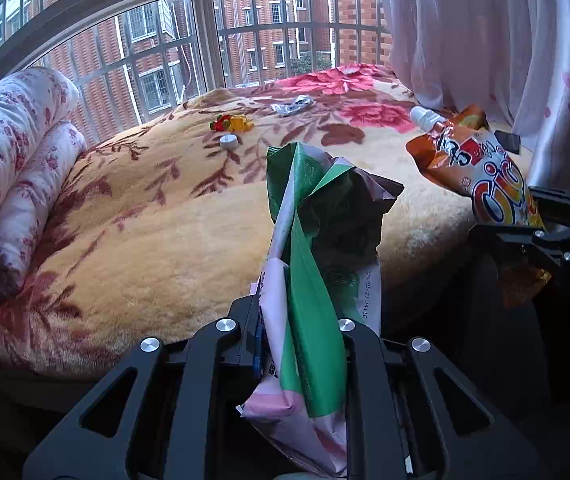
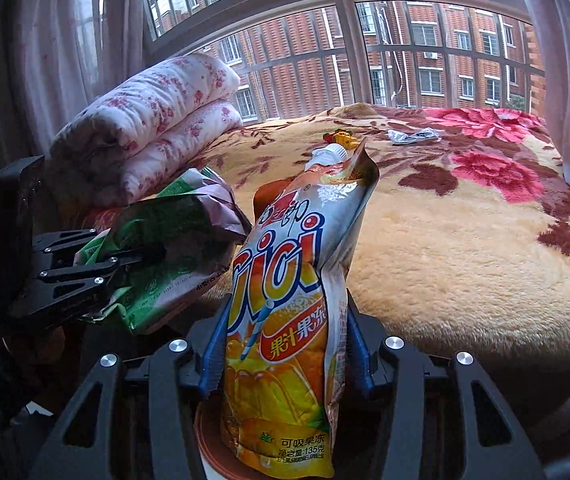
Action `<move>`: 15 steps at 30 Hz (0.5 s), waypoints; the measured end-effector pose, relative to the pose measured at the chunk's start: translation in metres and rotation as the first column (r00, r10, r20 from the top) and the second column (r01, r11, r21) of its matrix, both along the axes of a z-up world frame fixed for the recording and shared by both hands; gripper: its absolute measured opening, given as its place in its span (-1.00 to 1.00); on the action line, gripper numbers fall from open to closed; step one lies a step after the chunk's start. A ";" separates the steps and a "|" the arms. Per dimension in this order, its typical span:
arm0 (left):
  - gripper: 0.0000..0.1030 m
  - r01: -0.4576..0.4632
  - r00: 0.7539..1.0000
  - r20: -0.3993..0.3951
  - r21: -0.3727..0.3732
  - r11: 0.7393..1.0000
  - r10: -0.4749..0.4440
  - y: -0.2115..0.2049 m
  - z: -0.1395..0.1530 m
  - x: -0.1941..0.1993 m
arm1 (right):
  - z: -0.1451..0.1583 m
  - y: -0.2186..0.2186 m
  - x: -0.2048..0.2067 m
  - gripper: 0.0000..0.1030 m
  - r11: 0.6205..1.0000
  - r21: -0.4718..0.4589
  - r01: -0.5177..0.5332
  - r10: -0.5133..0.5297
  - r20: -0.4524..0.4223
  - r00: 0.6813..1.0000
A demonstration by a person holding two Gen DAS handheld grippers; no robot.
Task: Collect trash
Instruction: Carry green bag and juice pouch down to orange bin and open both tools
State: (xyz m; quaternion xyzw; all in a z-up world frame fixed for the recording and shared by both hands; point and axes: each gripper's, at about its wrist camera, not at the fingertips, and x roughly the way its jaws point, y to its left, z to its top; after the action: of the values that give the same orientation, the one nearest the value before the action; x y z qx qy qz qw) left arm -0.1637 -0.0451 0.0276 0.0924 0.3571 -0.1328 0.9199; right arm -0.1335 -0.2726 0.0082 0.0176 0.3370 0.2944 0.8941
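Observation:
My left gripper (image 1: 301, 320) is shut on a crumpled green and pink wrapper (image 1: 317, 220), which stands up between its fingers. In the right wrist view that gripper (image 2: 125, 264) is at the left with the same wrapper (image 2: 173, 232). My right gripper (image 2: 285, 344) is shut on an orange jelly pouch (image 2: 285, 280) with a white spout, held upright. From the left wrist view it (image 1: 525, 236) is at the right edge with the pouch (image 1: 481, 172). A white cap (image 1: 229, 141), a yellow and red wrapper (image 1: 232, 123) and a silver foil wrapper (image 1: 293, 105) lie far back on the bed.
A floral plush blanket (image 1: 165, 220) covers the bed below both grippers. A rolled flowered quilt (image 1: 17, 140) lies at its left end. A barred window runs behind, and a sheer curtain (image 1: 485, 40) hangs at the right. A brown round rim (image 2: 209, 440) shows under the pouch.

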 end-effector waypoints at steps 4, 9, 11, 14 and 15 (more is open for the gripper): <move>-0.73 0.011 0.999 -0.051 0.009 1.000 -0.010 0.006 -0.014 -0.018 | -0.007 -0.003 -0.019 -0.02 1.000 -0.013 -0.024 0.024 -0.021 0.999; -0.72 0.050 0.991 -0.125 0.066 0.997 -0.041 0.009 -0.040 -0.038 | -0.022 -0.001 -0.040 -0.02 0.996 -0.057 -0.062 0.058 -0.070 0.996; -0.72 0.070 0.984 -0.170 0.080 0.994 -0.056 0.011 -0.053 -0.044 | -0.031 0.004 -0.048 -0.02 0.991 -0.090 -0.097 0.088 -0.094 0.992; -0.72 0.085 0.971 -0.231 0.090 0.992 -0.062 0.012 -0.072 -0.049 | -0.044 0.014 -0.058 -0.02 0.978 -0.149 -0.147 0.130 -0.117 0.985; -0.72 0.087 0.967 -0.248 0.090 0.992 -0.062 0.013 -0.078 -0.049 | -0.048 0.016 -0.061 -0.02 0.973 -0.168 -0.161 0.142 -0.123 0.982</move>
State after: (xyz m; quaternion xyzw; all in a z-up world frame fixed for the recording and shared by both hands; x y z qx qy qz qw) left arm -0.2126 -0.0322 -0.0504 0.1346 0.4703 -0.1595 0.8575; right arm -0.1941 -0.2562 -0.0401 -0.0715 0.4108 0.3294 0.8472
